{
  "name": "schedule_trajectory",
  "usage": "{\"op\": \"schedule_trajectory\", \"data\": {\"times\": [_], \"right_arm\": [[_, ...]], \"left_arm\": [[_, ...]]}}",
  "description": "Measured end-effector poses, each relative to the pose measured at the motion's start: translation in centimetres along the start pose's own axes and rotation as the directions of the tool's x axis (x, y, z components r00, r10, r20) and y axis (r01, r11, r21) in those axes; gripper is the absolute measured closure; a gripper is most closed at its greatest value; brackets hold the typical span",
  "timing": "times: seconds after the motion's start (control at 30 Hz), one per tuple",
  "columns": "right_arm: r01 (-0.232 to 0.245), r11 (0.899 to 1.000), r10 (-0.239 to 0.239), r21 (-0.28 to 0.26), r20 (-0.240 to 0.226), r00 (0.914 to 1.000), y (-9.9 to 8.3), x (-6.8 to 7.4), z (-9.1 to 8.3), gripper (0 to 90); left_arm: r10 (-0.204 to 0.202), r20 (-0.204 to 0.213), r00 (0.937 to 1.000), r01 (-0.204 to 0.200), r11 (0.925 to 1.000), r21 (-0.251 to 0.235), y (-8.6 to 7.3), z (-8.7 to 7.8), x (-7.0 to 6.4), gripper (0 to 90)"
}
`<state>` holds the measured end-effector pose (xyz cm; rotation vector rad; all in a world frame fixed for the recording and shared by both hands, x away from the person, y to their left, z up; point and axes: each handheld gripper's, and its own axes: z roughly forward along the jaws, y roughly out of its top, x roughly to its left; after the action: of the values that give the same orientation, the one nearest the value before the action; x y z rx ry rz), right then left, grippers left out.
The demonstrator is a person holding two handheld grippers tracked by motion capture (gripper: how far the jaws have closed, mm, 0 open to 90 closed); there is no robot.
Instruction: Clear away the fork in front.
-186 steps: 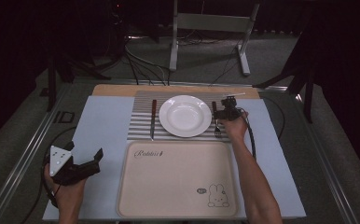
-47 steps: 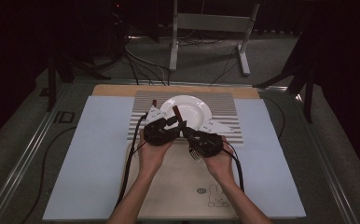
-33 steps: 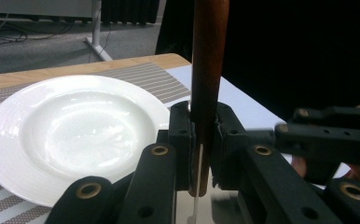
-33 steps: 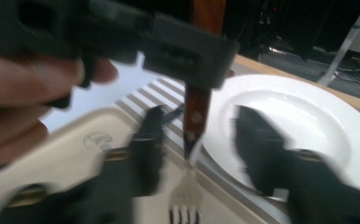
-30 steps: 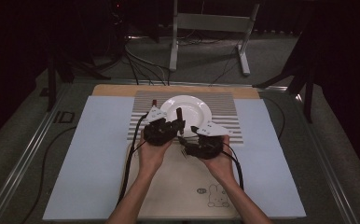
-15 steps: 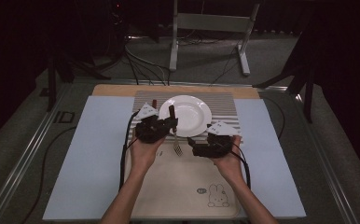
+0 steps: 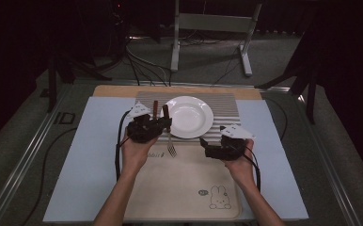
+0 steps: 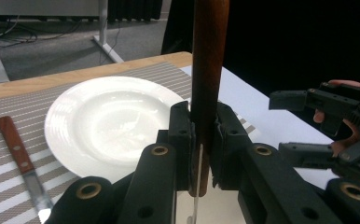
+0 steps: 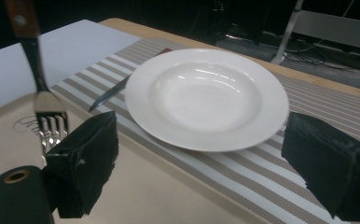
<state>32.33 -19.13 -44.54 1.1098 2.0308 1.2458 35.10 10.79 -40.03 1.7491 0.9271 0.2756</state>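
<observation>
Fork (image 8: 208, 70) handle cut off above

Black grippers (image 7: 166, 123) with brass-ringed screws (grey plates on top), trailing black cables.

— What is changed since the earliest picture?

— The left gripper (image 7: 166, 123) is brought from the table's near left corner up to the left rim of the plate (image 7: 187, 116), and the fork (image 7: 169, 136) is now clamped by its wooden handle between the jaws, tines hanging down over the tray (image 7: 179, 188).

— And the right gripper (image 7: 203, 141)?

— It is drawn back from the plate's far right side, then parted from the left gripper, with which it was met at the tray's top edge. Its jaws are now spread wide, nothing between them.
</observation>
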Motion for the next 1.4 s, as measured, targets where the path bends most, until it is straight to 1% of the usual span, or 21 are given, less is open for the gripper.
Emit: {"op": "schedule_trajectory", "data": {"times": [0.17, 0.3, 0.5, 0.83, 1.03, 1.17, 1.4], "right_arm": [[-0.018, 1.000, 0.018, -0.009, 0.007, 0.9998, -0.4, -0.8, -0.7, 11.0], [-0.020, 1.000, 0.021, -0.011, 0.024, 0.9995, -0.7, -1.4, -1.2, 11.0], [-0.032, 0.999, 0.033, -0.011, 0.050, 0.9982, -1.3, -2.4, -2.0, 11.0], [-0.060, 0.998, 0.061, -0.015, 0.069, 0.9958, -2.0, -3.8, -3.1, 11.0], [-0.062, 0.998, 0.062, -0.005, 0.083, 0.9947, -2.5, -4.3, -3.4, 11.0], [-0.073, 0.997, 0.074, -0.010, 0.095, 0.9927, -2.7, -4.8, -3.7, 11.0], [-0.074, 0.997, 0.076, -0.017, 0.099, 0.9922, -2.7, -5.0, -4.0, 11.0]], "left_arm": [[0.010, 0.001, 1.0000, -0.010, 0.9999, 0.006, 0.2, -0.8, 0.5, 80.5], [0.018, 0.005, 0.9998, -0.018, 0.9997, 0.016, 0.4, -1.4, 0.9, 80.5], [0.016, 0.017, 0.9997, -0.017, 0.9994, 0.032, 0.5, -2.5, 1.6, 80.5], [0.018, 0.022, 0.9996, -0.019, 0.9985, 0.051, 0.5, -4.0, 2.5, 80.5], [0.011, 0.030, 0.9995, -0.013, 0.9978, 0.064, 0.2, -4.9, 3.0, 80.5], [0.011, 0.031, 0.9995, -0.013, 0.9970, 0.077, 0.1, -5.5, 3.3, 80.5], [0.016, 0.027, 0.9995, -0.018, 0.9955, 0.093, -0.1, -6.7, 3.8, 80.4]]}}
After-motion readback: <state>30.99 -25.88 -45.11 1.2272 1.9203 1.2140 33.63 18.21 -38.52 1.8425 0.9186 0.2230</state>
